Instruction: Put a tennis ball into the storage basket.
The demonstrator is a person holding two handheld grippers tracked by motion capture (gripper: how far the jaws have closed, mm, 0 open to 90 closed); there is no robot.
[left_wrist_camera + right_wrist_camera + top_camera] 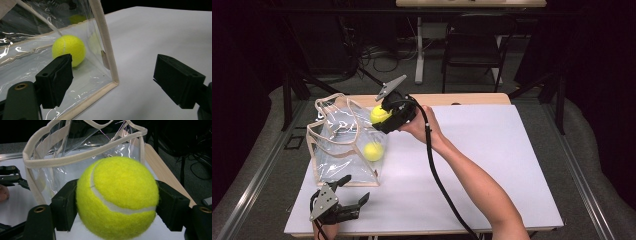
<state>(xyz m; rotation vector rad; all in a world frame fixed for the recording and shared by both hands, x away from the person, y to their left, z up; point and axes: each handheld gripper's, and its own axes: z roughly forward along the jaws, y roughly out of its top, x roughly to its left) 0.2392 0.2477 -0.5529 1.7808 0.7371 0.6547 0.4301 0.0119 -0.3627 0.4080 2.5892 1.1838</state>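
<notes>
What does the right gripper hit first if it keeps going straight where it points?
Likely the clear bag's beige top rim, just ahead of the held ball in the right gripper view. Depth is unclear; it may pass over the rim into the opening.

left gripper (354, 192): black, grey three-cornered plate, brass screw eyelets | right gripper (384, 119): black blocky jaws, grey plate, thick black cable | forearms bare, no sleeves

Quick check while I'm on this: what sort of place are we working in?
Likely a lab or studio set up for recording, not a home. A white table stands among dark curtains, with loose cables on a grey floor and a folding chair behind.
</notes>
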